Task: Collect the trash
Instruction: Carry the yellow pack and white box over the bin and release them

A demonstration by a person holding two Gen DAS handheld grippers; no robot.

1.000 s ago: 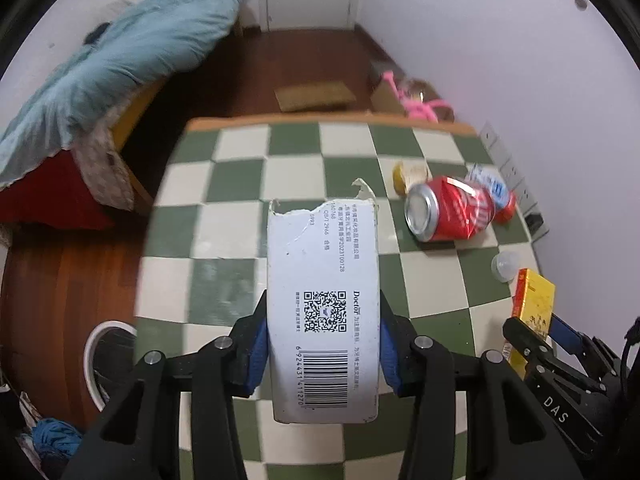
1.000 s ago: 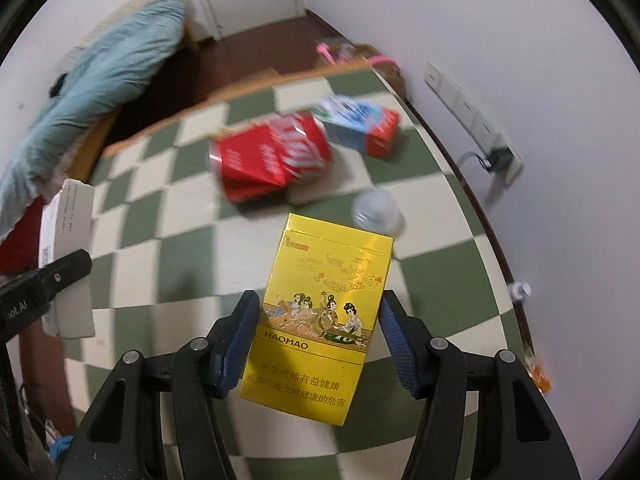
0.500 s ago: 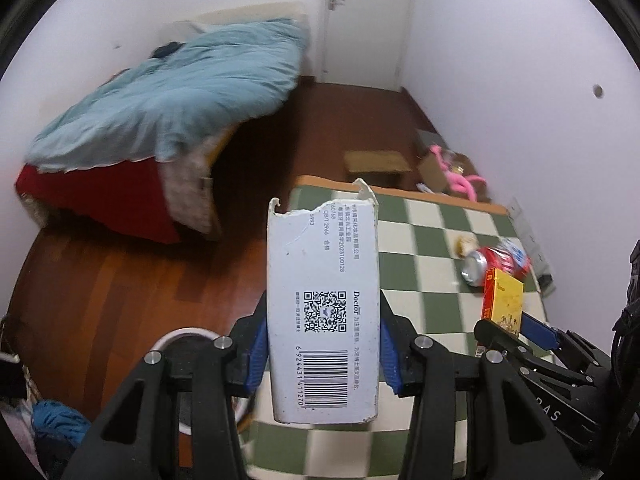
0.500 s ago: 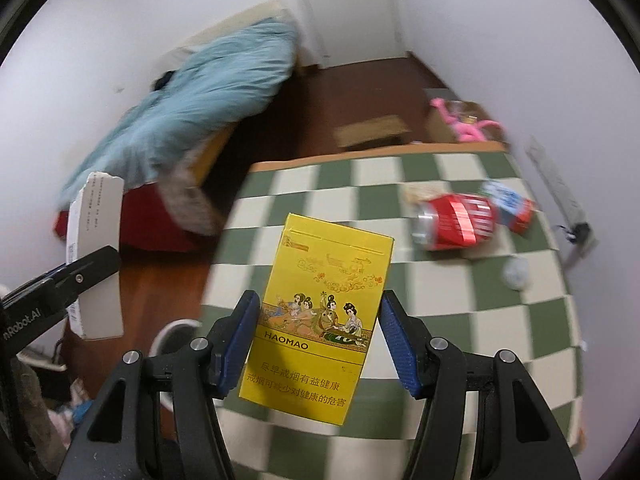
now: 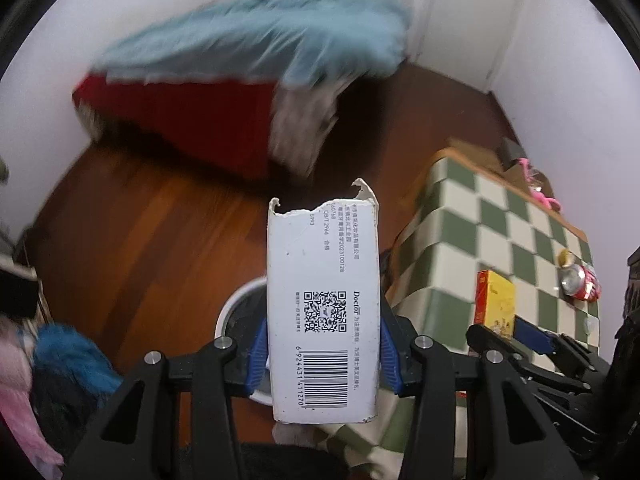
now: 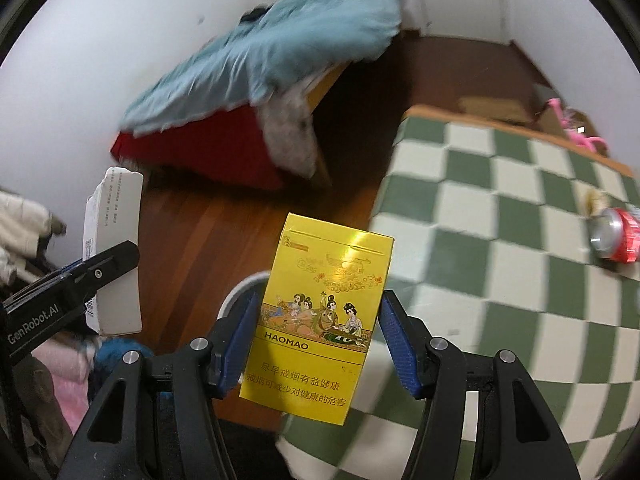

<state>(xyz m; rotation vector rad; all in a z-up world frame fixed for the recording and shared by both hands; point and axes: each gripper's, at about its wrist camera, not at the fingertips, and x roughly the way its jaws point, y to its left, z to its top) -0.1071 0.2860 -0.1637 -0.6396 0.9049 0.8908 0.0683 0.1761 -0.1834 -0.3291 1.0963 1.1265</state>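
My left gripper [image 5: 323, 354] is shut on a torn white carton [image 5: 323, 300] with a barcode, held above a white-rimmed bin [image 5: 236, 308] on the wooden floor. The carton also shows in the right wrist view [image 6: 114, 248]. My right gripper [image 6: 320, 344] is shut on a yellow cigarette pack [image 6: 320, 312], held near the bin's rim [image 6: 240, 288], mostly hidden behind the pack. The pack also shows in the left wrist view [image 5: 494, 300]. A red soda can [image 6: 614, 238] lies on the checkered table [image 6: 500, 208].
A bed with a blue blanket [image 5: 260, 44] and red side stands beyond the wooden floor [image 5: 140, 240]. Clothes, pink and blue [image 5: 60, 364], lie at the left. Cardboard and a pink object [image 6: 576, 128] lie behind the table.
Both grippers have swung left, off the table and toward the floor, carrying their items. The bin now sits just behind both held items. The can has moved to the far right.
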